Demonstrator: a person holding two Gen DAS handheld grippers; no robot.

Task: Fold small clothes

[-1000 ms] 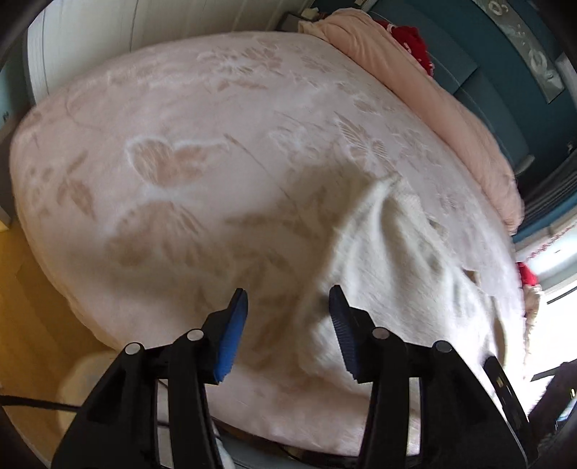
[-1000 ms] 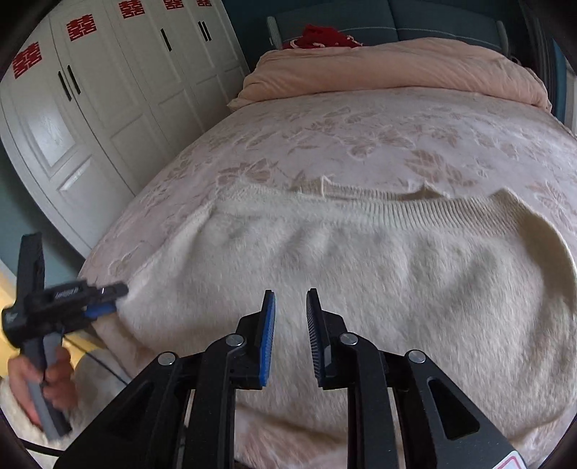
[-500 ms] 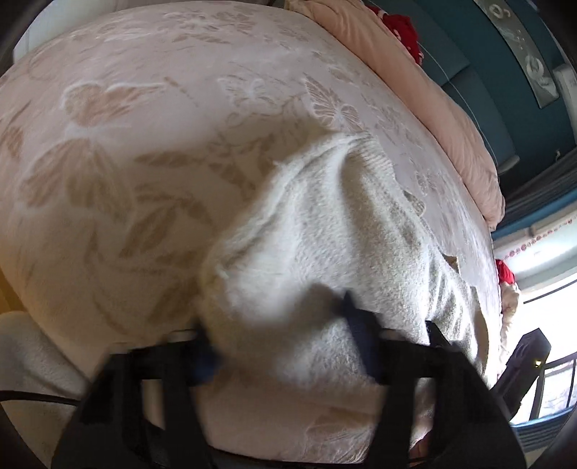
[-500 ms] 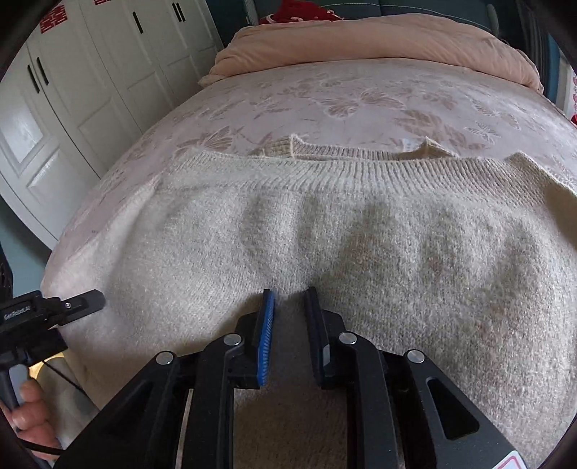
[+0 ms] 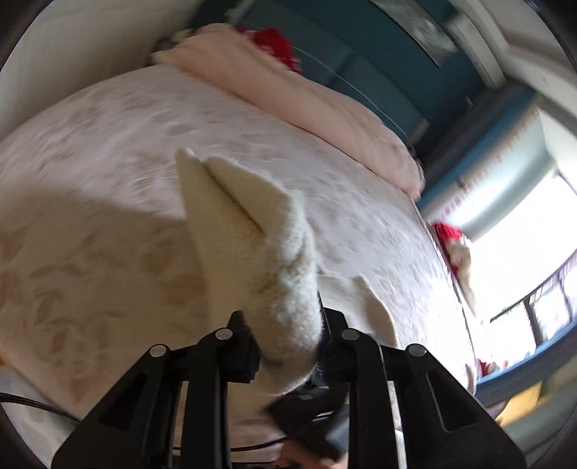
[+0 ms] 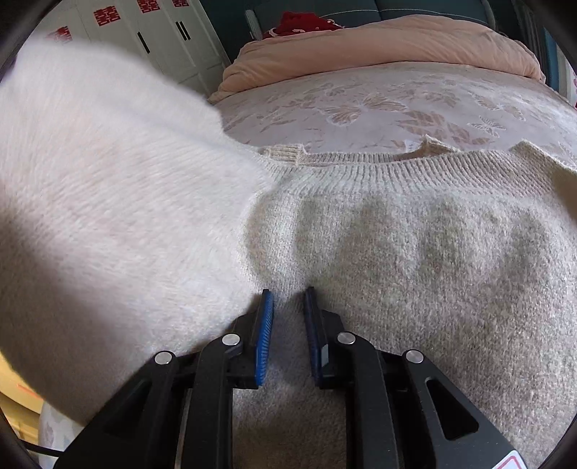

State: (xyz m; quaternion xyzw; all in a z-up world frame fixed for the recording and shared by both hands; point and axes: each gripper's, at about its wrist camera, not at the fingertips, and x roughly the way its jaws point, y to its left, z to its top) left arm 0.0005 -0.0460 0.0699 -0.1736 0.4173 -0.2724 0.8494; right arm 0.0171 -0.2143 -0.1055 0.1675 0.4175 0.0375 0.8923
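Sweater (image 6: 414, 252), cream knit, lies spread on the bed (image 6: 378, 108), its ribbed neckline turned toward the headboard end and its body filling most of the right wrist view. We see the left part of the garment lifted clear of the bedspread: in the right wrist view it rises as a pale, blurred sheet across the left half of the picture. In the left wrist view the same lifted part shows as a folded peak standing above the patterned bedspread (image 5: 108, 234).

We find the left gripper (image 5: 285, 339) with its jaws closing, a thick bunch of the sweater between them; the knit bulges out between and over the fingers, hiding the pads, and the cloth hangs from this grip. The right gripper (image 6: 288, 310) points down at the middle of the sweater. Its blue pads (image 6: 265, 335) stand a narrow gap apart, and the knit surface shows through that gap; we cannot tell whether the tips pinch a fold of it or merely rest on it.

A folded pink quilt (image 6: 389, 47) lies across the far end of the bed, with a red item (image 6: 299, 21) just behind it. White wardrobe doors (image 6: 173, 36) stand beyond the bed's left side, and a bright window (image 5: 523, 234) shows at the right in the left wrist view.
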